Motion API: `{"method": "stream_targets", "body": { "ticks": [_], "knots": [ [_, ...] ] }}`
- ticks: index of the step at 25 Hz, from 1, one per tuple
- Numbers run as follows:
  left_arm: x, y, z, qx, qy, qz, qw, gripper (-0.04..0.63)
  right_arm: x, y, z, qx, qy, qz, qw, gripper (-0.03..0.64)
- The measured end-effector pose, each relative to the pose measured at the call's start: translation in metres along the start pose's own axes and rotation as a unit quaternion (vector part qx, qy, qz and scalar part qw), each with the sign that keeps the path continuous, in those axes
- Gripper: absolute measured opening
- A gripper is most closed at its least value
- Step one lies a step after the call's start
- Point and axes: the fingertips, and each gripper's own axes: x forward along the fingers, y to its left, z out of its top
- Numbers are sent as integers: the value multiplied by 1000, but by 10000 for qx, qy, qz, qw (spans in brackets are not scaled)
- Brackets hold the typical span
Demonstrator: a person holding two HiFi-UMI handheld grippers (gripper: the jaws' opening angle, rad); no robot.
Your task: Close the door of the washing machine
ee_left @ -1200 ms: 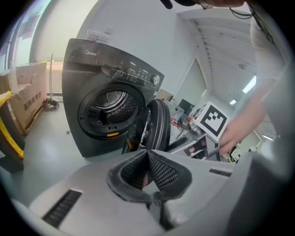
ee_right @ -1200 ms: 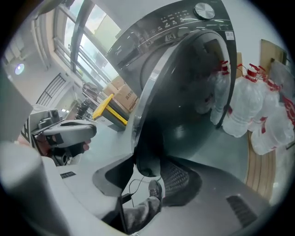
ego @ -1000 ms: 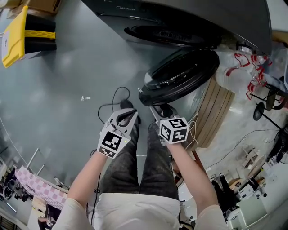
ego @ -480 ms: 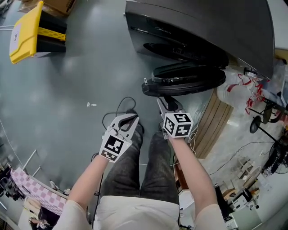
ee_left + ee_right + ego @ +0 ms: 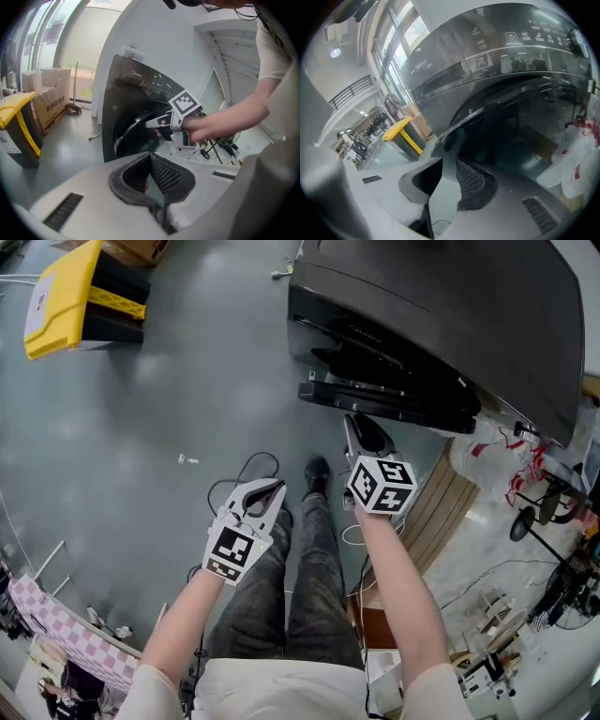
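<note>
A dark washing machine point(image 5: 450, 306) stands on a smooth grey floor point(image 5: 159, 399), its door point(image 5: 394, 407) swung nearly against its front, with a yellow bin point(image 5: 66, 296) well apart and wooden slats point(image 5: 441, 512) beside it. The right hand-held gripper point(image 5: 362, 430) is just beside the door's edge; its jaws have just been closing and stand part-spread, nothing between them. The left hand-held gripper point(image 5: 262, 491) hangs over the floor, tips pressed together, empty

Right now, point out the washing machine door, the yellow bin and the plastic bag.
washing machine door point(image 5: 394, 409), head view, its outer rim.
yellow bin point(image 5: 58, 298), head view, its lid.
plastic bag point(image 5: 478, 460), head view, its side.
</note>
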Motion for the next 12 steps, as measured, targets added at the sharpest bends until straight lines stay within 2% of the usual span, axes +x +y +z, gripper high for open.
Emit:
{"method": "stream_targets", "body": {
  "ticks": [8,12],
  "knots": [
    [5,11,37,-395,-282,371,9981,9,24,-19,42,163,-386,-17,9991,111],
    [13,21,34,-564,-314,514,9966,9,29,-22,45,298,-490,-37,9983,68]
  ]
}}
